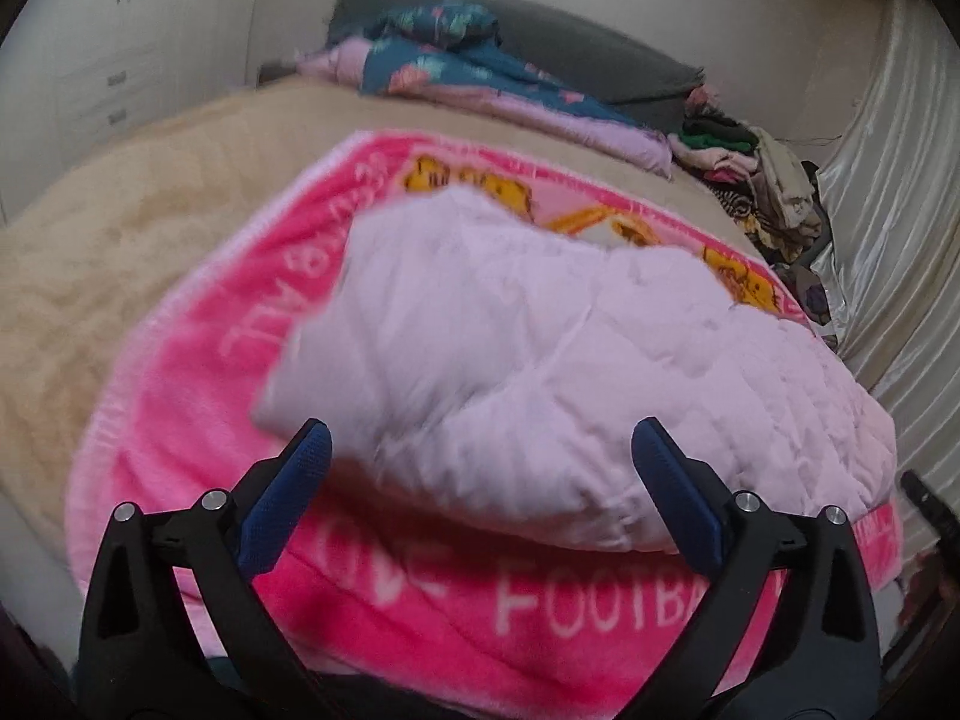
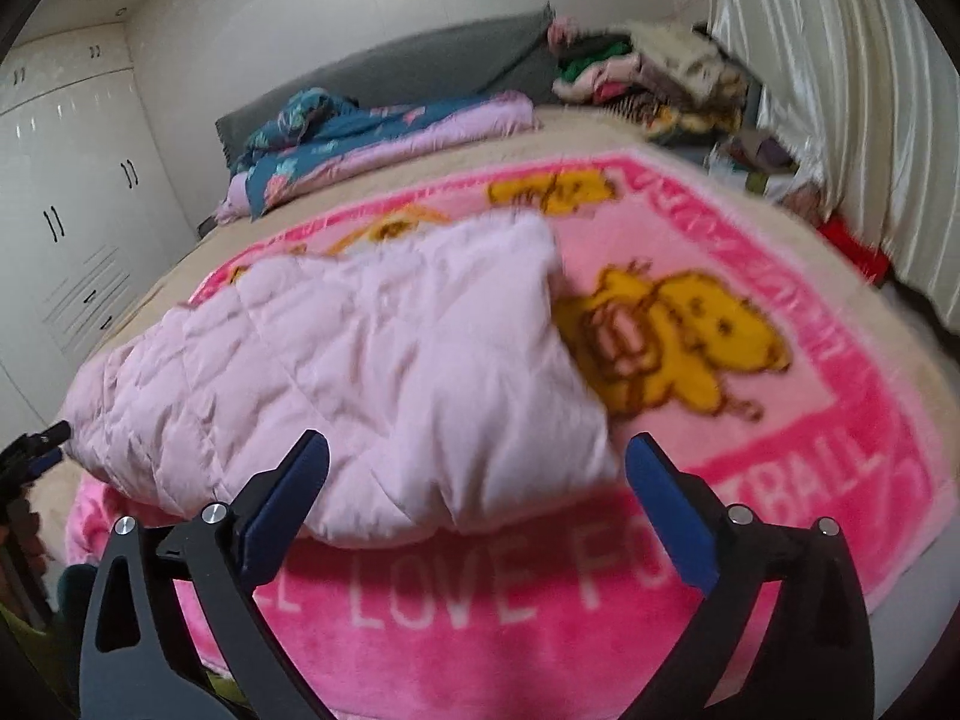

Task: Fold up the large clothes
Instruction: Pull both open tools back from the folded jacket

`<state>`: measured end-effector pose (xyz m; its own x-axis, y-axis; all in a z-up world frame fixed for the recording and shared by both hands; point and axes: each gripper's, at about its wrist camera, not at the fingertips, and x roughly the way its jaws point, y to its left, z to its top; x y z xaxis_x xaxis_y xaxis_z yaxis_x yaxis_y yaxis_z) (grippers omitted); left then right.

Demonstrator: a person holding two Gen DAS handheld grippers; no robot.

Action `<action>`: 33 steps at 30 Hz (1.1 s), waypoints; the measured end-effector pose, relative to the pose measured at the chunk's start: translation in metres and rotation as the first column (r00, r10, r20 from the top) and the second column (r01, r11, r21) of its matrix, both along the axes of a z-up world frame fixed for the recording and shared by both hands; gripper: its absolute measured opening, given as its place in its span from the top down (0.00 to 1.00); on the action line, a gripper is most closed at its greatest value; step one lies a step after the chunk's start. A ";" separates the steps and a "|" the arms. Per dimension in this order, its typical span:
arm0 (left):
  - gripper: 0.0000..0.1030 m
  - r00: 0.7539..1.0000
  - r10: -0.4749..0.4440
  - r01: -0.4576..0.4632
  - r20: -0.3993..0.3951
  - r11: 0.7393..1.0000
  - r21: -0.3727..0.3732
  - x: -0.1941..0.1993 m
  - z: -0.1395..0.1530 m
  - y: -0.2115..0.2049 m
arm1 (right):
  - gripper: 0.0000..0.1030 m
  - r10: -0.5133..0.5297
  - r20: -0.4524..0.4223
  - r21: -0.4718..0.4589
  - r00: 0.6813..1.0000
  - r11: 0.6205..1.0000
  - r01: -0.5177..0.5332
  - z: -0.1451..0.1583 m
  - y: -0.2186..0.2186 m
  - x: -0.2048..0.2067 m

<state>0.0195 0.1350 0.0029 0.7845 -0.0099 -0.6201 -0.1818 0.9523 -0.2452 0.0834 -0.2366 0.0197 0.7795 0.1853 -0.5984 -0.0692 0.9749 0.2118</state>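
A pale pink quilted garment (image 1: pixel 528 354) lies folded over in a puffy heap on a bright pink football blanket (image 1: pixel 420 618); it also shows in the right wrist view (image 2: pixel 372 372), on the same blanket (image 2: pixel 750 516). My left gripper (image 1: pixel 480 450) is open and empty, its blue-padded fingers just above the heap's near edge. My right gripper (image 2: pixel 477 456) is open and empty, its fingers spread over the heap's near right corner. The other gripper shows at the far right edge in the left wrist view (image 1: pixel 930 510) and at the far left edge in the right wrist view (image 2: pixel 36 450).
The blanket lies on a beige bed cover (image 1: pixel 108 252). A teal floral and lilac quilt (image 1: pixel 456 60) lies by the grey headboard (image 2: pixel 420 66). A pile of mixed clothes (image 1: pixel 762 180) sits at the far right by white curtains (image 2: pixel 840 90). White wardrobes (image 2: pixel 72 192) stand at the left.
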 end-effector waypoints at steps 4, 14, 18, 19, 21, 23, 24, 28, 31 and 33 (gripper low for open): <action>0.09 0.999 -0.009 0.008 0.041 1.000 0.015 -0.015 0.019 -0.008 | 0.04 0.018 0.077 -0.020 0.997 1.000 -0.016 0.023 0.001 -0.013; 0.09 0.987 -0.041 0.031 0.154 0.997 0.064 -0.046 0.053 -0.037 | 0.04 0.107 0.264 -0.120 0.959 0.990 -0.077 0.070 0.034 -0.054; 0.09 0.983 -0.059 0.046 0.175 0.996 0.078 -0.055 0.055 -0.051 | 0.04 0.147 0.299 -0.147 0.943 0.983 -0.106 0.079 0.050 -0.068; 0.09 0.981 -0.070 0.055 0.180 0.995 0.084 -0.057 0.055 -0.056 | 0.04 0.157 0.303 -0.144 0.940 0.983 -0.117 0.079 0.054 -0.072; 0.09 0.980 -0.081 0.064 0.183 0.994 0.093 -0.060 0.053 -0.065 | 0.04 0.184 0.297 -0.142 0.937 0.979 -0.148 0.078 0.063 -0.076; 0.09 0.980 -0.084 0.066 0.183 0.993 0.101 -0.062 0.050 -0.072 | 0.04 0.213 0.289 -0.172 0.933 0.971 -0.169 0.076 0.075 -0.079; 0.09 0.980 -0.085 0.066 0.181 0.992 0.106 -0.062 0.049 -0.076 | 0.04 0.214 0.291 -0.180 0.932 0.970 -0.166 0.075 0.079 -0.080; 0.09 0.980 -0.102 0.081 0.172 0.989 0.121 -0.066 0.041 -0.090 | 0.04 0.217 0.269 -0.157 0.938 0.971 -0.180 0.063 0.089 -0.083; 0.09 0.978 -0.116 0.096 0.174 0.988 0.119 -0.069 0.035 -0.098 | 0.04 0.220 0.267 -0.174 0.938 0.969 -0.178 0.056 0.095 -0.086; 0.09 0.978 -0.123 0.102 0.169 0.987 0.126 -0.070 0.032 -0.101 | 0.04 0.221 0.272 -0.163 0.936 0.970 -0.182 0.054 0.096 -0.089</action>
